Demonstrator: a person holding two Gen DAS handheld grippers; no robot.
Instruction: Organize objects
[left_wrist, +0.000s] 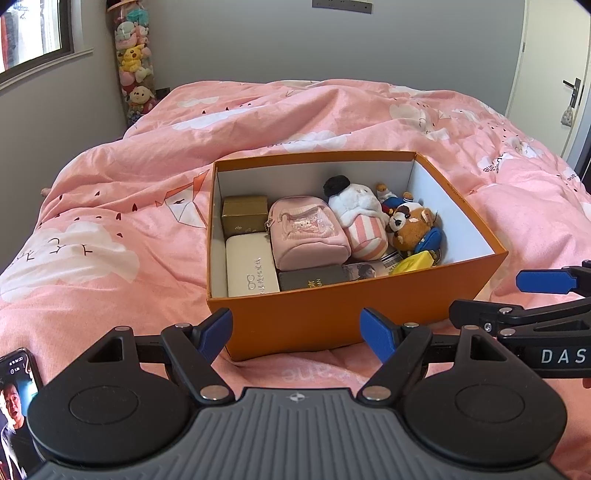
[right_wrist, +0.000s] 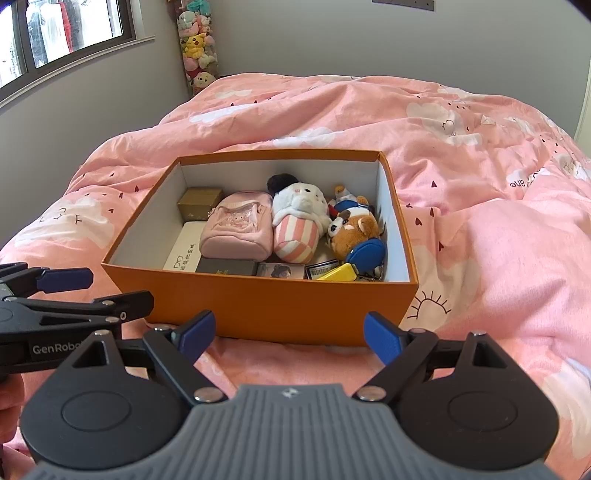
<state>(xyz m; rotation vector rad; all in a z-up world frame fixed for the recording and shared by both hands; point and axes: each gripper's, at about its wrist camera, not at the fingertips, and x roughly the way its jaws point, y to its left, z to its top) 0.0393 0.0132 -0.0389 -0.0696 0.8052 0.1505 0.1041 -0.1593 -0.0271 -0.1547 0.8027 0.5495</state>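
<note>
An orange box (left_wrist: 295, 325) is seen at the centre of the frame on a pink bed (left_wrist: 110, 229), packed with a pink pouch (left_wrist: 306, 232), a striped plush (left_wrist: 360, 221), a brown bear plush (left_wrist: 413, 229) and a white case (left_wrist: 251, 266). The left hand-held gripper (left_wrist: 295, 332) and the right hand-held gripper (right_wrist: 290, 338) are held wide apart and empty at the bottom of their views, just before the box

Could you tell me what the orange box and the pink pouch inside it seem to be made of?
The orange box looks like rigid cardboard with a matte finish: thin, straight walls, crisp corners, white lining. The pink pouch appears to be soft fabric, possibly faux leather: rounded, slightly slumped shape with stitched seams and a clear front panel.
</note>
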